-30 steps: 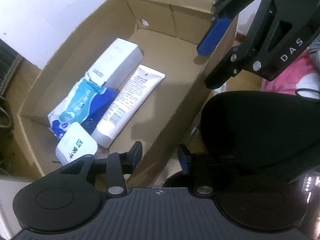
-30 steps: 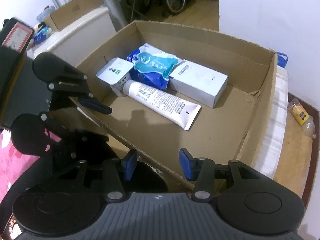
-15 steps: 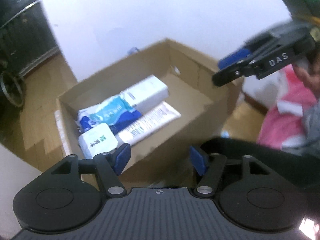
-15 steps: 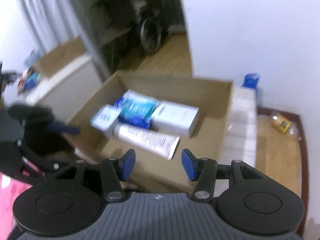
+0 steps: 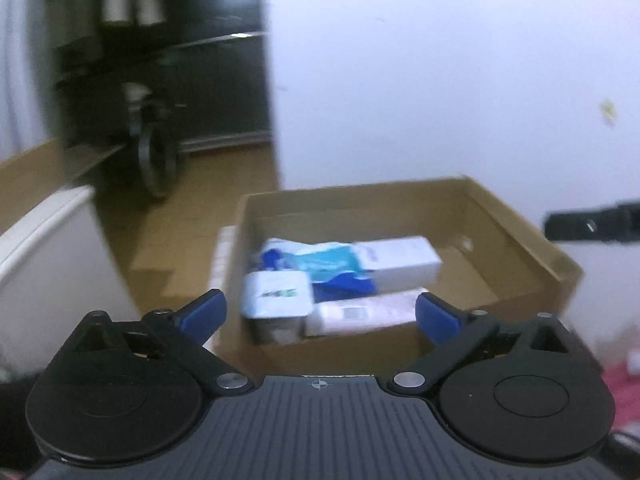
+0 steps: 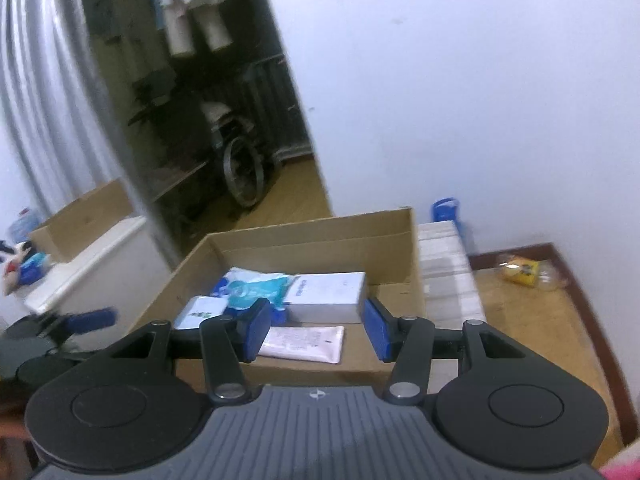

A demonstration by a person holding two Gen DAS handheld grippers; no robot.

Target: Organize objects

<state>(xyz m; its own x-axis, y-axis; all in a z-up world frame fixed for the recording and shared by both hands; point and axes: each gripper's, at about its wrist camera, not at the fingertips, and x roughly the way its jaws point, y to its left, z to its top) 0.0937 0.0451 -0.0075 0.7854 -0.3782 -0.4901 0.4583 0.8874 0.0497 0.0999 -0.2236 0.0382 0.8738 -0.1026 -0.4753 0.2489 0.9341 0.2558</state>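
Four items in cardboard box (image 5: 520, 236) beyond opening, empty left gripper (image 5: 320, 316).

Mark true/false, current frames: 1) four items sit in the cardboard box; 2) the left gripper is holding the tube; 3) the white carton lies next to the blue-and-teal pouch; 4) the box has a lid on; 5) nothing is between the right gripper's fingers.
1) True: the cardboard box holds a white carton, a blue-and-teal pouch, a tube and a small white pack.
2) False: the left gripper is empty, jaws opening, nothing between them.
3) True: they lie side by side.
4) False: the box is open-topped.
5) True: the right gripper holds nothing; its jaws are apart.
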